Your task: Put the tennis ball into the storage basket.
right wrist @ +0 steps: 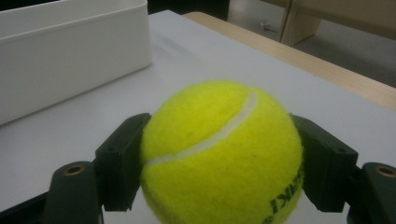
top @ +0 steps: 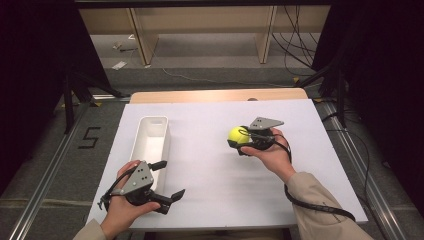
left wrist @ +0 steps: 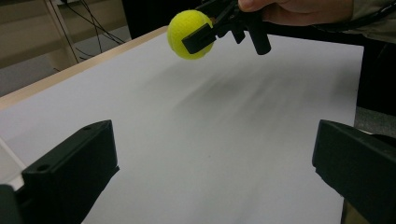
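White sheet (top: 215, 165) over wooden table (top: 215, 95)

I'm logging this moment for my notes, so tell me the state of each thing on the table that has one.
Tennis ball: clamped between the right gripper's jaws, lifted off the table.
Right gripper: shut on the ball.
Left gripper: open, jaws wide apart, nothing between them.
White bin: upright, open-topped, looks empty.

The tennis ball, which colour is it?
Yellow-green tennis ball with a white seam; right gripper view.
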Action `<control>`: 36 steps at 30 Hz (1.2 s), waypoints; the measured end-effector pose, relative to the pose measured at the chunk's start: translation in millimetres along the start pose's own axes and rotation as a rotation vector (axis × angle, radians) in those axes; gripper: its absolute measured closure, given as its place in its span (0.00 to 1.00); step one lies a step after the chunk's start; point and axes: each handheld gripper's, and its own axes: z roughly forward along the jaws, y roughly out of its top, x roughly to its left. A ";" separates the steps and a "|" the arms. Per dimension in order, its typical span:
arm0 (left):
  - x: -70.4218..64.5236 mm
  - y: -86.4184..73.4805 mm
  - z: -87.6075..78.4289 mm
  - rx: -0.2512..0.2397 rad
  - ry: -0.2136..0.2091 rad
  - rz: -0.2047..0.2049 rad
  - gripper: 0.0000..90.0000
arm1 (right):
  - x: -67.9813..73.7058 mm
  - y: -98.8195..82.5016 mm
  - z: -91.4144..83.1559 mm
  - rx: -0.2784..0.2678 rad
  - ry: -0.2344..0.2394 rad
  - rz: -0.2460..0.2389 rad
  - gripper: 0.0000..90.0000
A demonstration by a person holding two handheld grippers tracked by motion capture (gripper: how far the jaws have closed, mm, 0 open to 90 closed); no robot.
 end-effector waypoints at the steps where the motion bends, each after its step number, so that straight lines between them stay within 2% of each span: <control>1: 0.0 0.0 0.1 0.000 0.000 0.000 0.00 | 0.0 0.0 0.0 0.000 0.000 0.000 0.30; 36: 0.3 -0.3 0.4 -0.003 -0.002 -0.002 0.00 | 6.3 17.2 5.5 -0.047 0.014 -0.010 0.30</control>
